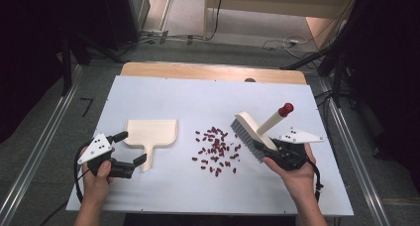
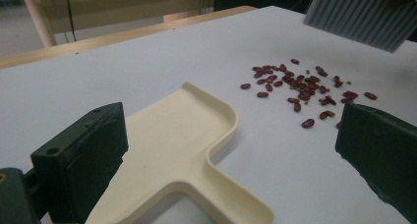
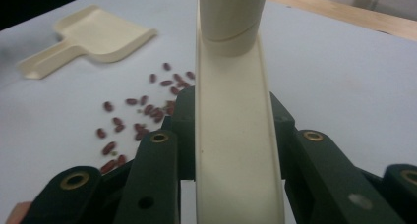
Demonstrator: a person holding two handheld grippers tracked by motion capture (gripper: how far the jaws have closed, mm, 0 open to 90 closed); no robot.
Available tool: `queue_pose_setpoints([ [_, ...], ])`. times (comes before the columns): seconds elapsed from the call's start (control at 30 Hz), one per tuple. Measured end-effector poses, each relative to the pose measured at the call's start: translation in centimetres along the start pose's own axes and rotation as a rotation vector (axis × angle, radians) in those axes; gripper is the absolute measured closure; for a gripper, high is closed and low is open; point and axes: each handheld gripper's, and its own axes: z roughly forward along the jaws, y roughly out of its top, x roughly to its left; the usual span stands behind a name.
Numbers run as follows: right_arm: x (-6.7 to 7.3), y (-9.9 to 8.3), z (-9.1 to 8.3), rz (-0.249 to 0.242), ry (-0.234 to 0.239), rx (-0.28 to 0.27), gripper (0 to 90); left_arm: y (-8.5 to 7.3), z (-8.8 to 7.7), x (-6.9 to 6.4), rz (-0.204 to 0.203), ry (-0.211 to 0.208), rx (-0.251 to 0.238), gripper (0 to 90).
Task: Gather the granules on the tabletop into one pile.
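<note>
Left gripper [image 1: 130,147], jaws open astride the cream plastic dustpan's [image 1: 151,133] handle at lower left, should close squarely (pan kept flat), while right gripper [image 1: 271,145] clamps the cream brush [image 1: 252,132] beside the scattered red beans [image 1: 216,150] at centre.

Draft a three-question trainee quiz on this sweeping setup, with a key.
1. True or false: the right gripper is shut on the cream plastic hand brush with grey bristles.
2. Which lies nearer the scattered dark red beans: A, the cream plastic dustpan; B, the bare wooden table edge?
3. Fill in: the left gripper has its jaws open on either side of the dustpan's ____.

Key: 1 true. 2 A. 3 handle; the jaws stand apart from it.
</note>
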Motion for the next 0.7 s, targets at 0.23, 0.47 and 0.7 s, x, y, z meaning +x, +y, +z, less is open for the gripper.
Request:
queue_pose_setpoints([
  [0.23, -2.1, -0.5, 0.2, 0.042, -0.14, 0.018, 65.7, -1.8, -0.1, 1.0, -0.025, 0.036, 0.003, 0.0],
  [0.47, -2.3, -0.6, 2.7, 0.033, -0.201, 0.088, 65.7, -2.6, 0.2, 0.8, -0.025, 0.031, -0.004, 0.0],
  [0.7, -1.0, -0.2, 5.5, -0.023, -0.26, 0.174, 65.7, -2.7, 0.0, 1.2, -0.057, 0.025, -0.034, 0.0],
])
